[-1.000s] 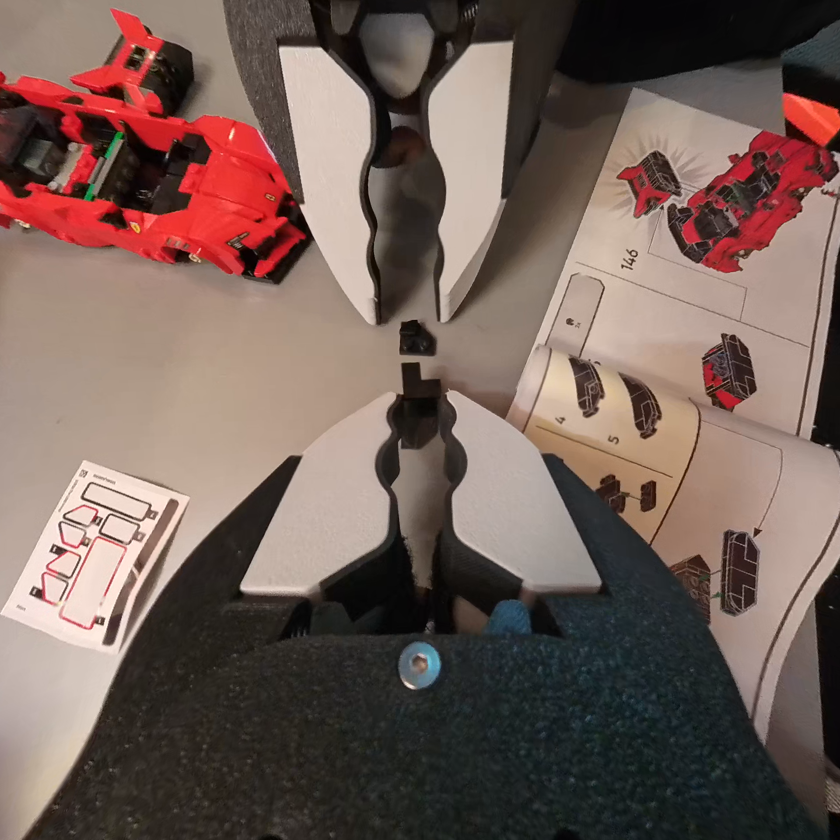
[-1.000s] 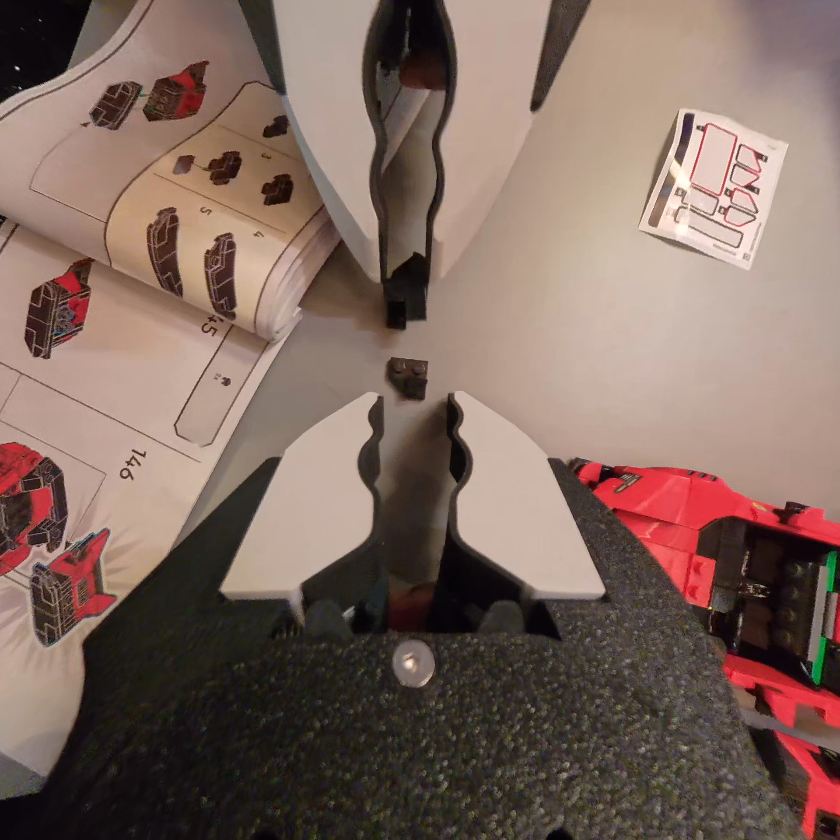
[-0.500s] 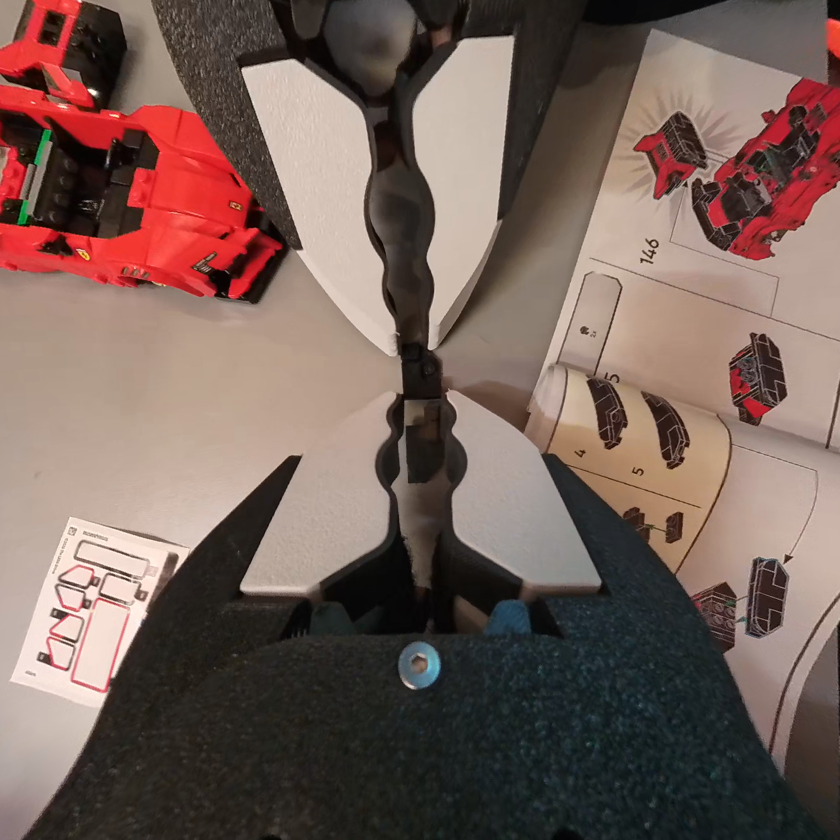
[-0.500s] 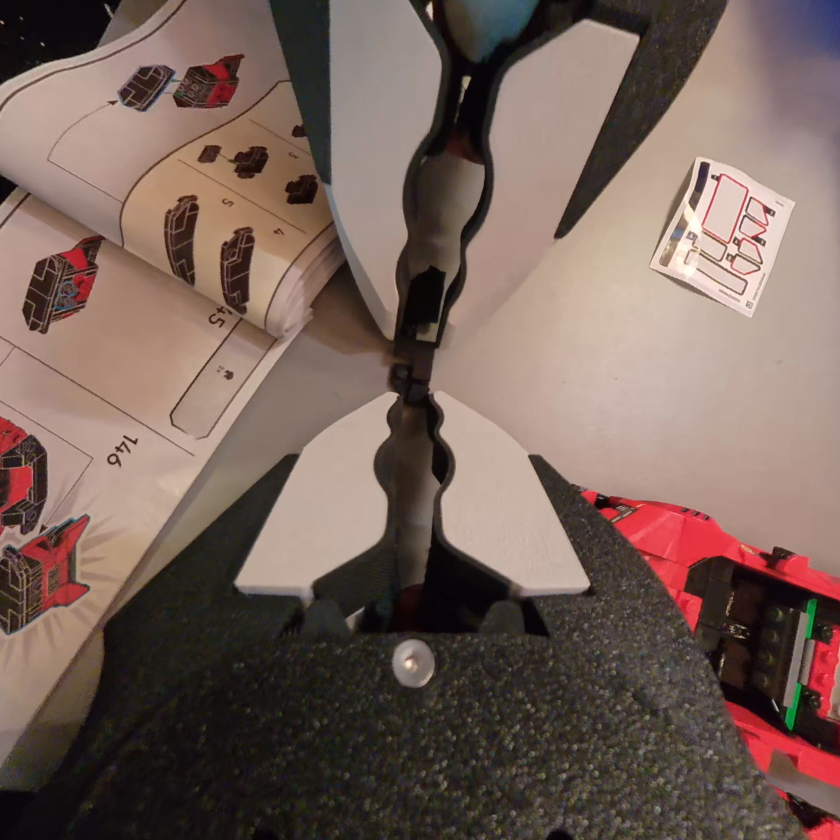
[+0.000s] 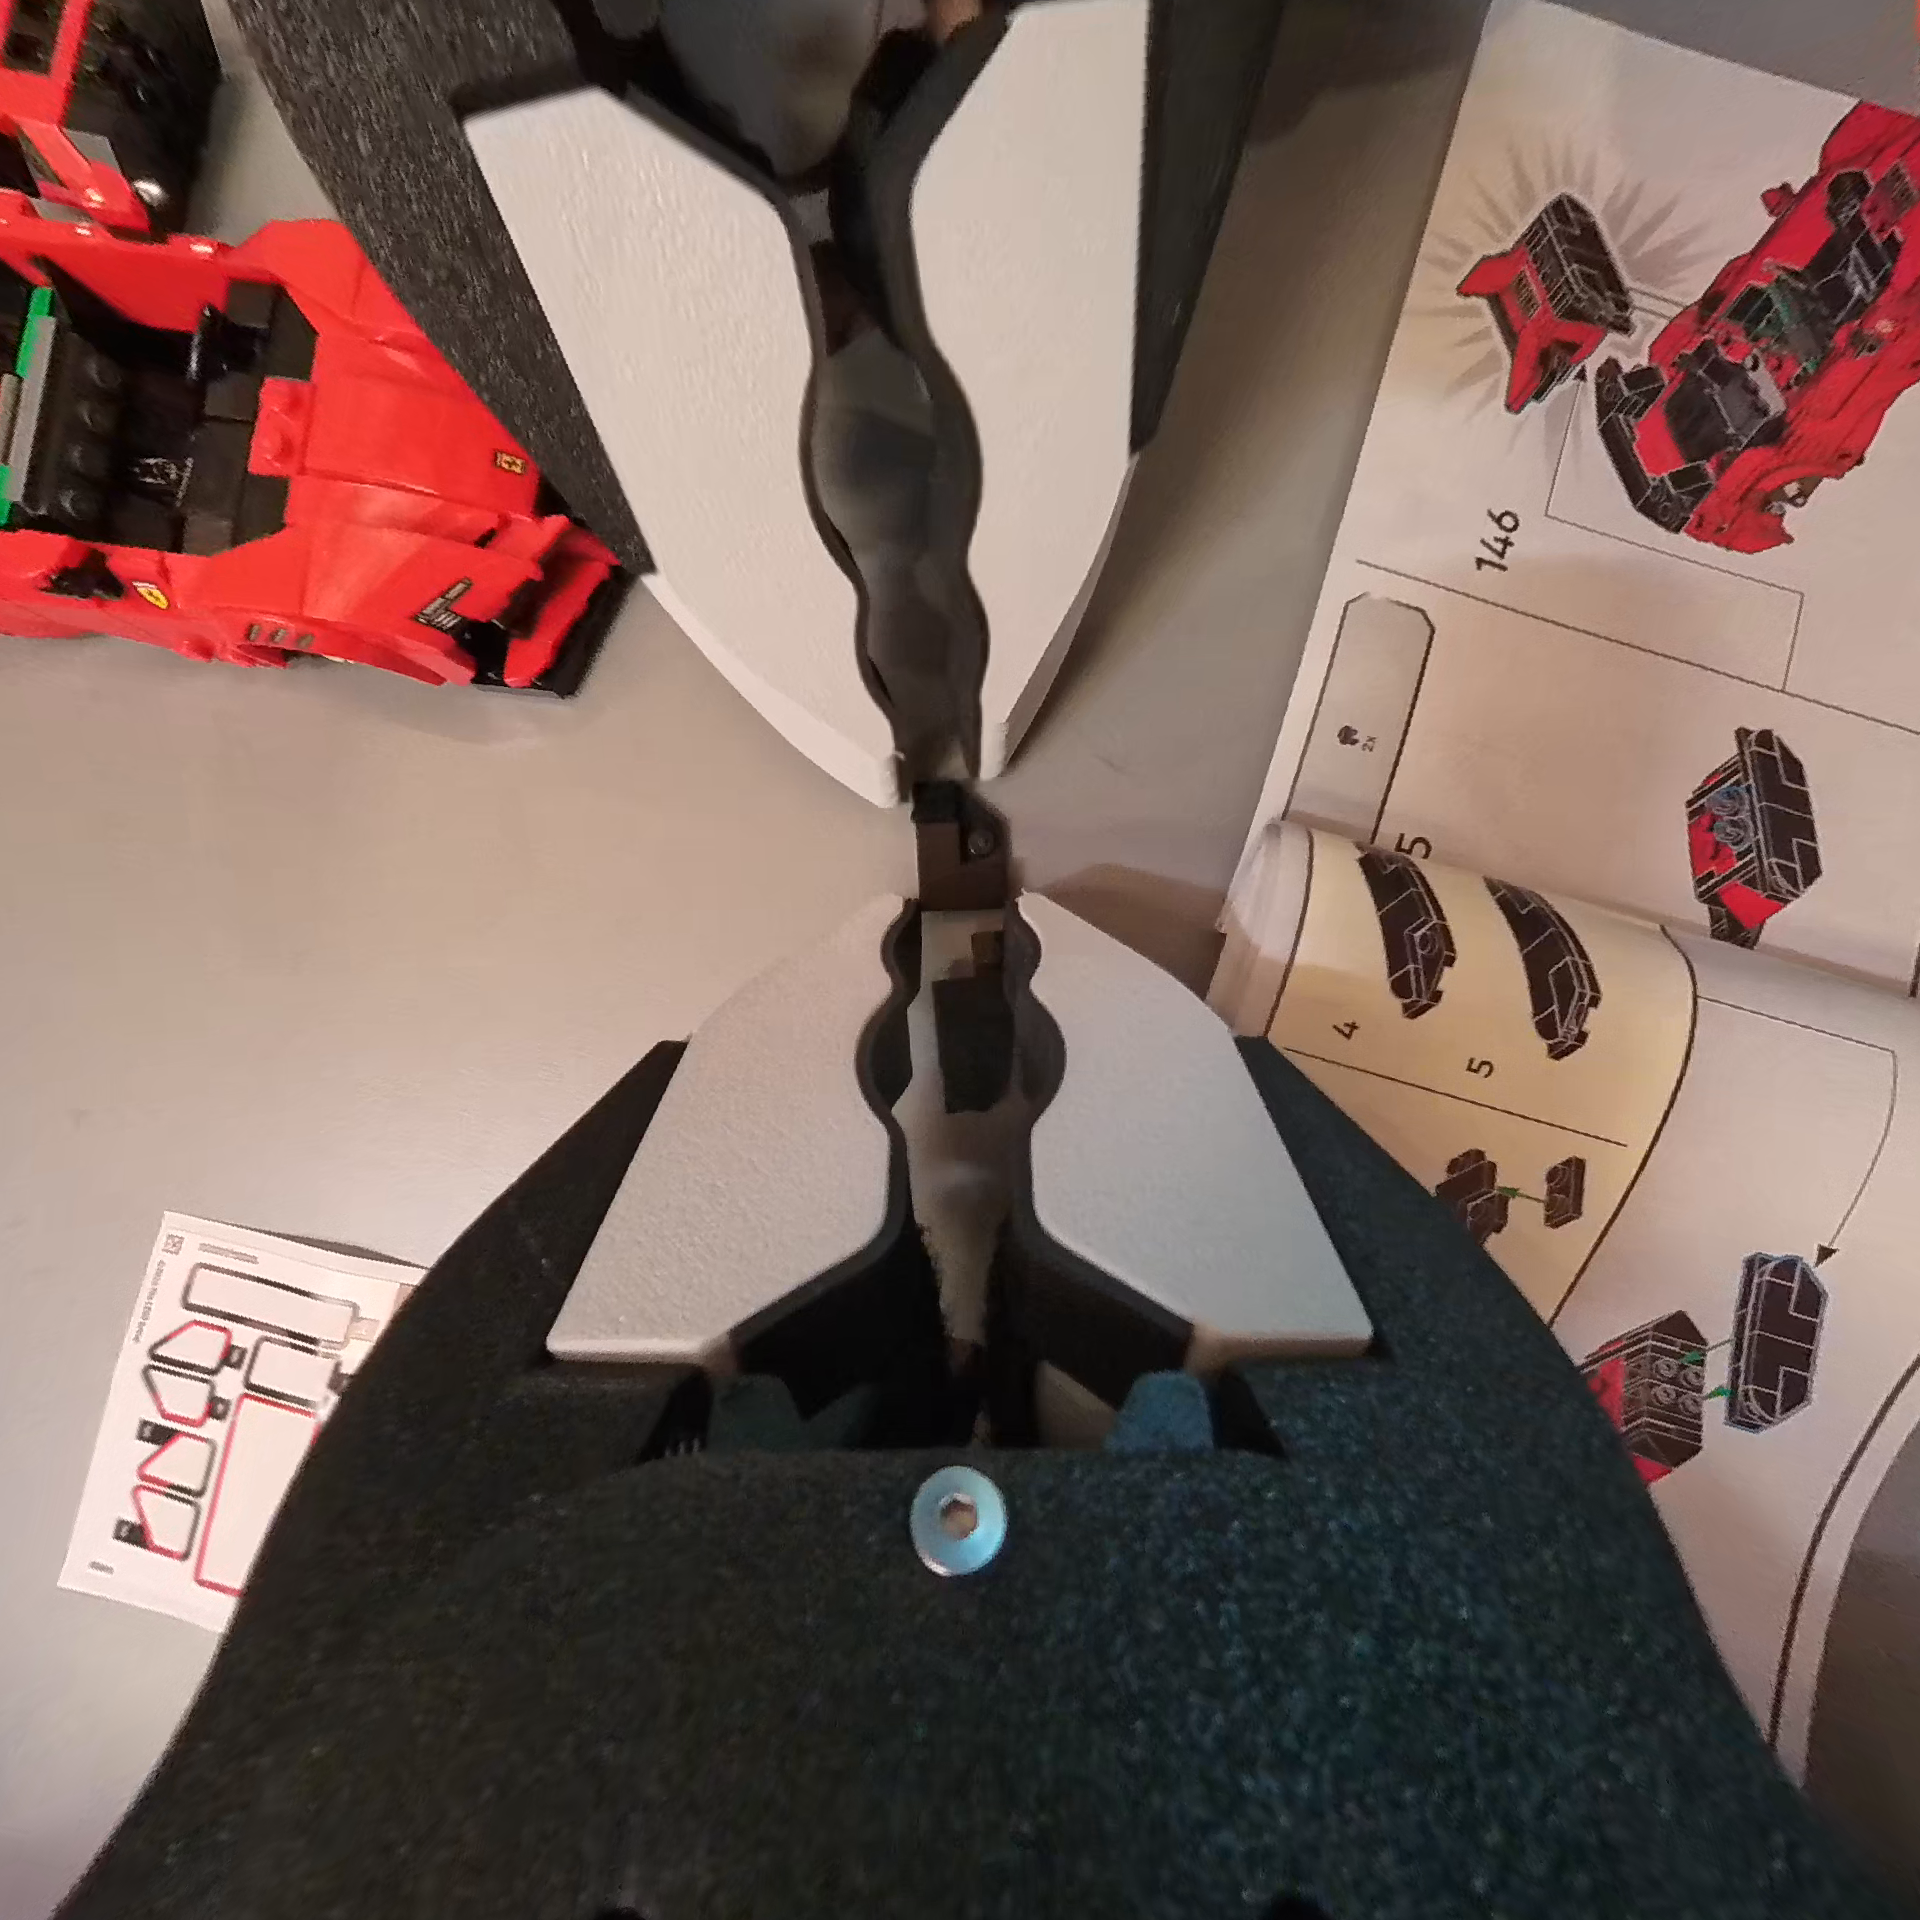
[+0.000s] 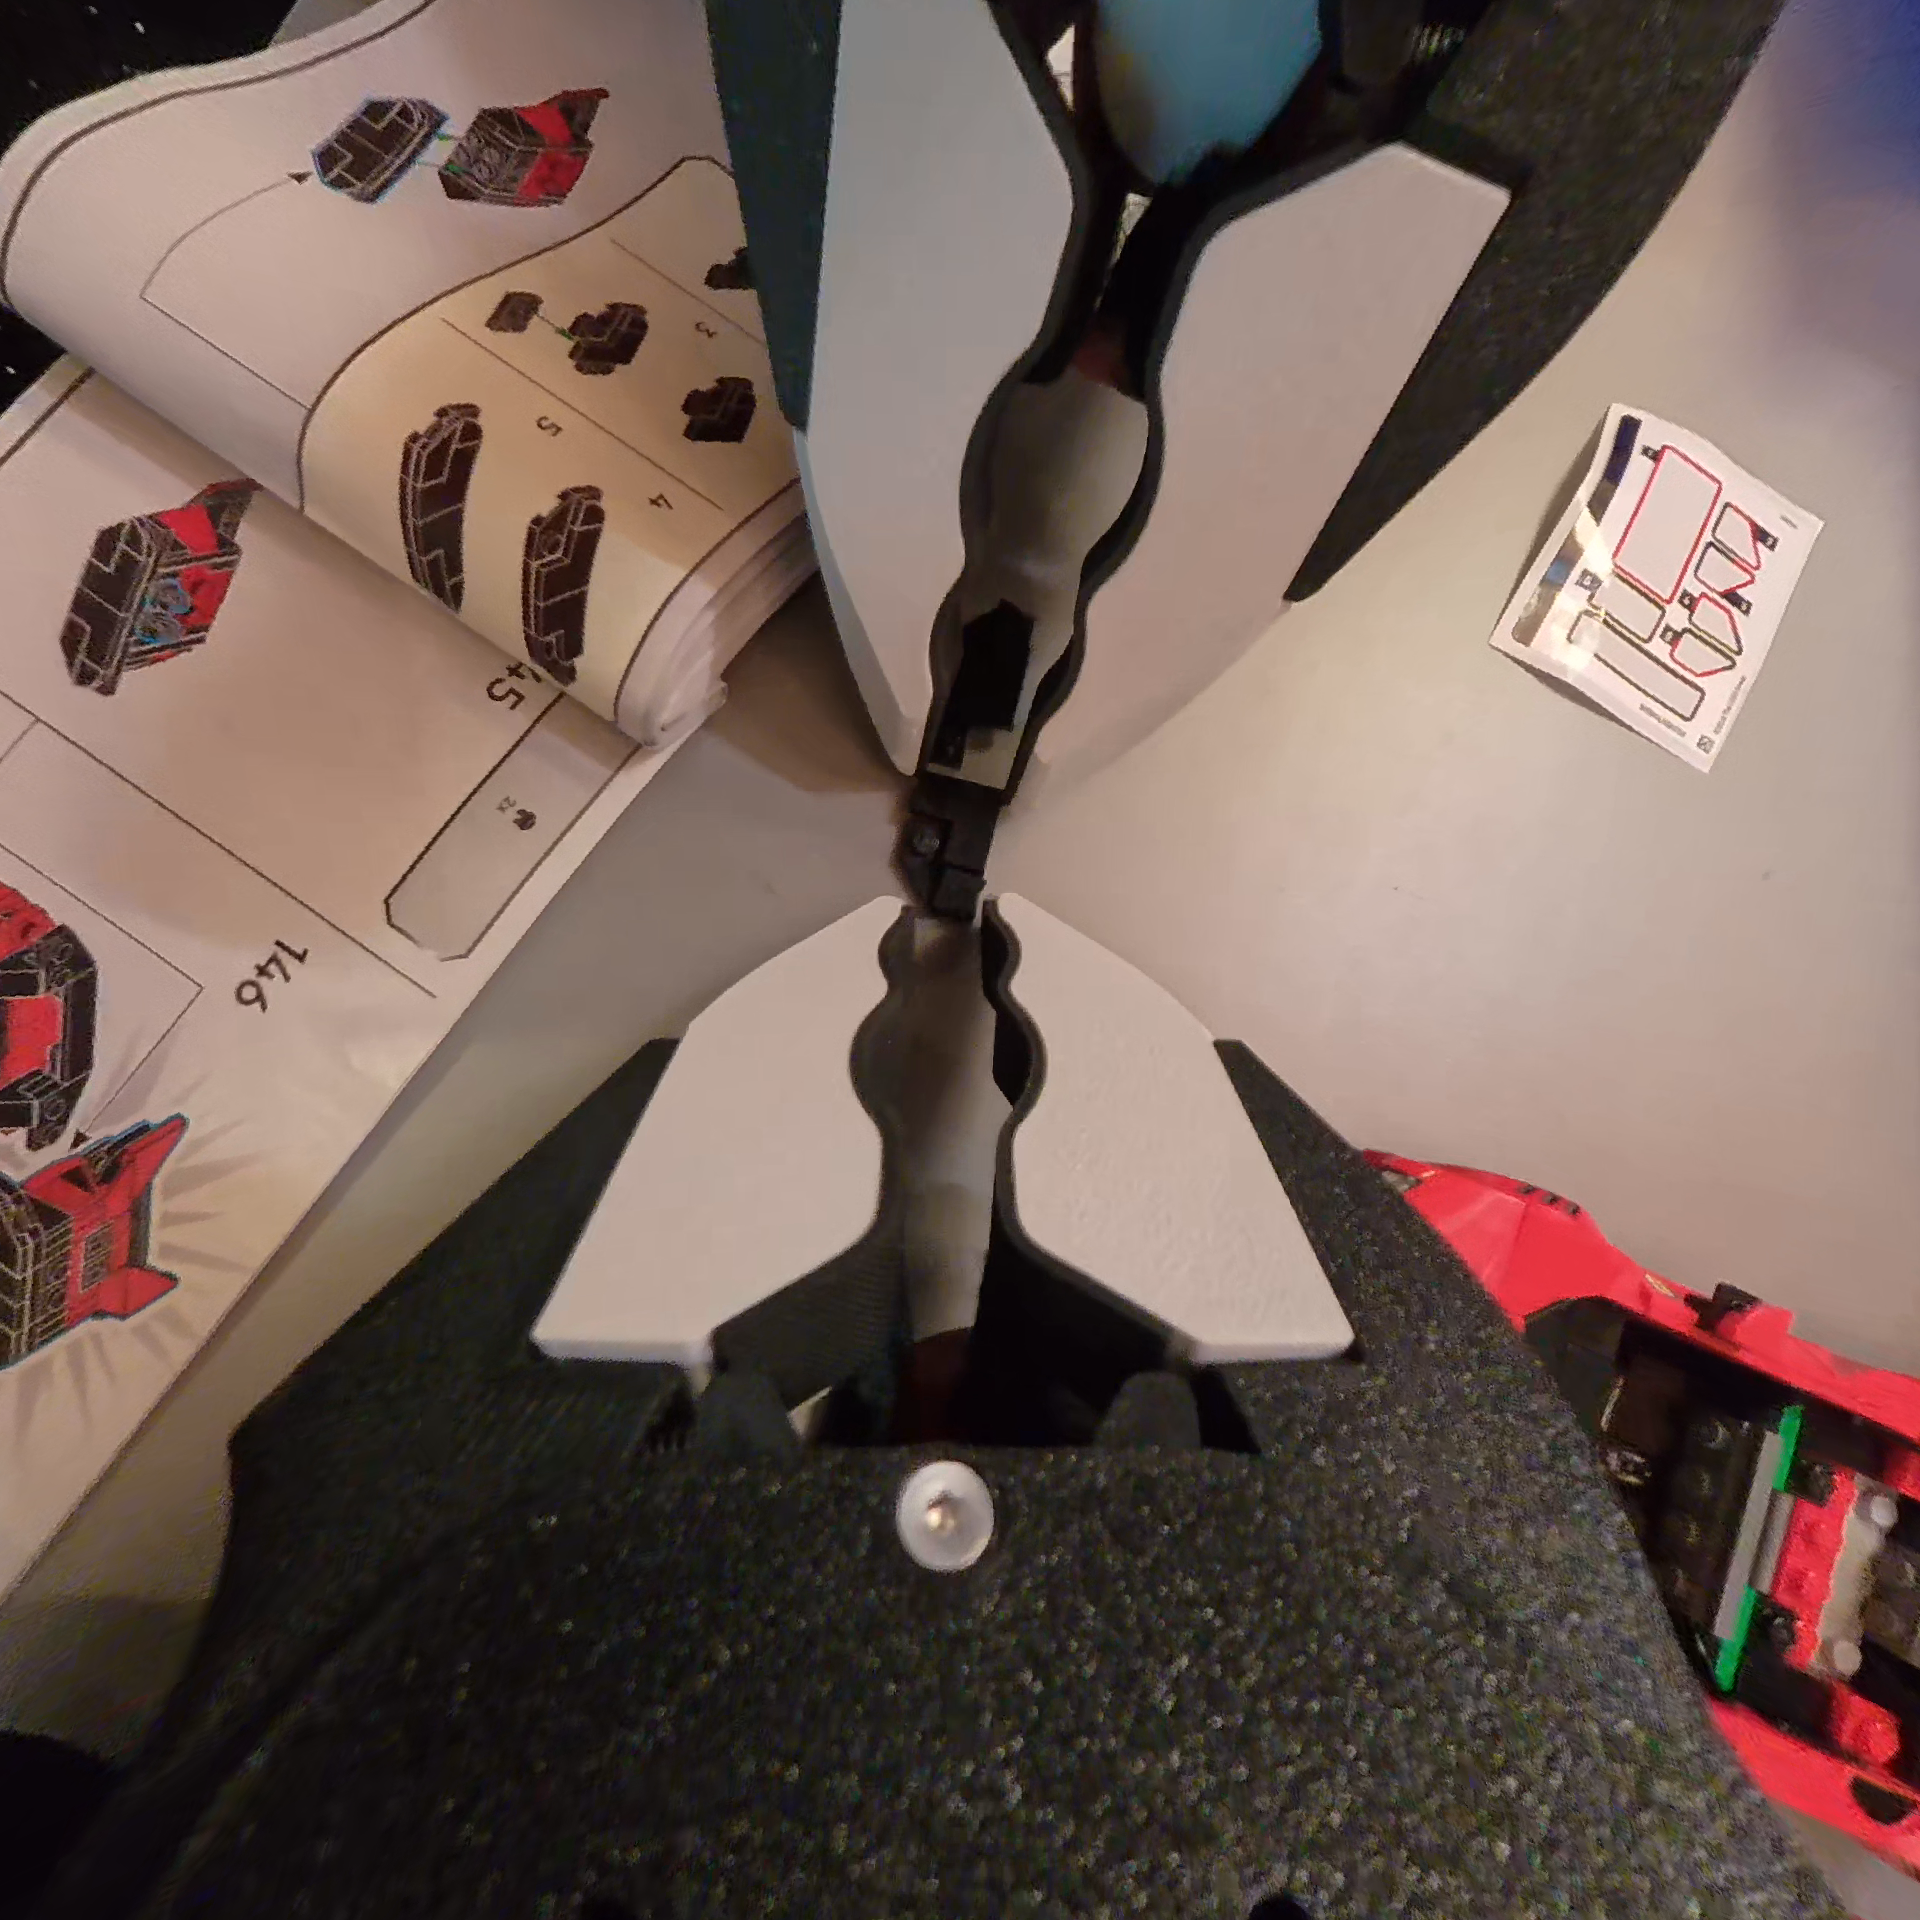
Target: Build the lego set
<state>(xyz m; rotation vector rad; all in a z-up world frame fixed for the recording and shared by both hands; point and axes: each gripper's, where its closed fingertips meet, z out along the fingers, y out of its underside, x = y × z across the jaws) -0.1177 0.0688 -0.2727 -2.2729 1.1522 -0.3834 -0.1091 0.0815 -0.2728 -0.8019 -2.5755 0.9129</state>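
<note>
The red car (image 5: 260,457) runs off the left edge in the left wrist view, and the far gripper's black body covers its nose. In the right wrist view the instruction booklet (image 6: 312,644) is cut at the left edge. The sticker sheet (image 5: 208,1403) slips partly under the near gripper (its lower corner hidden). Where the two black pieces (image 5: 961,847) meet is too small and dark to tell.

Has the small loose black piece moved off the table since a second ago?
Yes. The small black piece has left the table, and the right hand-held gripper presses it against the left one's piece.
</note>
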